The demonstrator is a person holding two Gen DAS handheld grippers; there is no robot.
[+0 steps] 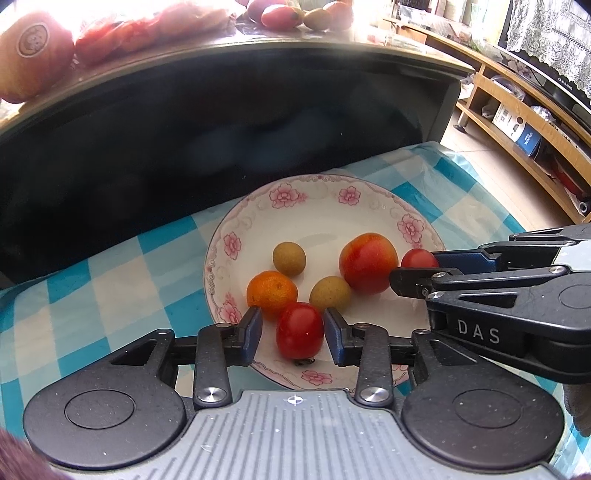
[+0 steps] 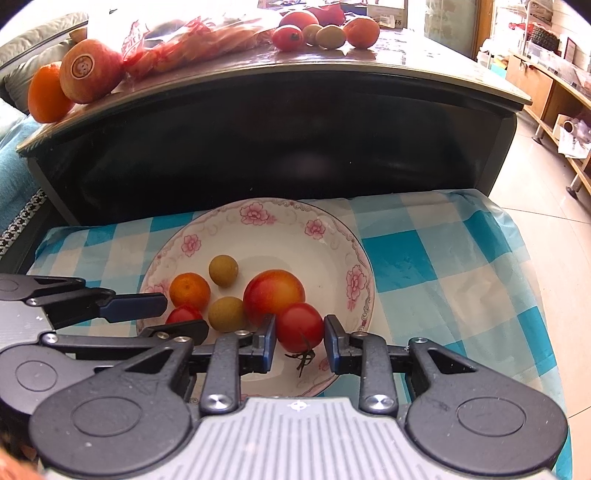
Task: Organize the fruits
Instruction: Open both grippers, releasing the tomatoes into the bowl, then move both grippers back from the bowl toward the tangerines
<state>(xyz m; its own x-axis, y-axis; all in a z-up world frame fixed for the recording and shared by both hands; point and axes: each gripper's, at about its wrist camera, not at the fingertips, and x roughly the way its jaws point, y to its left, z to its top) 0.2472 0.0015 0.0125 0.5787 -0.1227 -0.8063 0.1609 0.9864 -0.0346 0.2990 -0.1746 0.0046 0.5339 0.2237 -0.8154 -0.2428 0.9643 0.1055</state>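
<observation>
A floral plate [image 1: 280,192] [image 2: 258,214] on a blue checked cloth holds a mandarin [image 1: 271,290], two brown longans [image 1: 289,258] and a red-yellow peach [image 1: 367,262]. My left gripper [image 1: 293,334] is open around a red tomato [image 1: 299,328] lying at the plate's near rim, with a gap on its left side. My right gripper [image 2: 300,343] has both pads touching a second tomato [image 2: 299,326], whose stem rests on the plate. Each gripper shows sideways in the other view: the right gripper [image 1: 417,267] and the left gripper [image 2: 184,317].
A dark table [image 2: 280,122] rises just behind the plate. Its top carries a stickered apple [image 2: 90,70], an orange [image 2: 46,92], a bag of red fruit [image 2: 192,40] and several loose fruits [image 2: 325,31]. Wooden shelving [image 1: 517,122] lines the right.
</observation>
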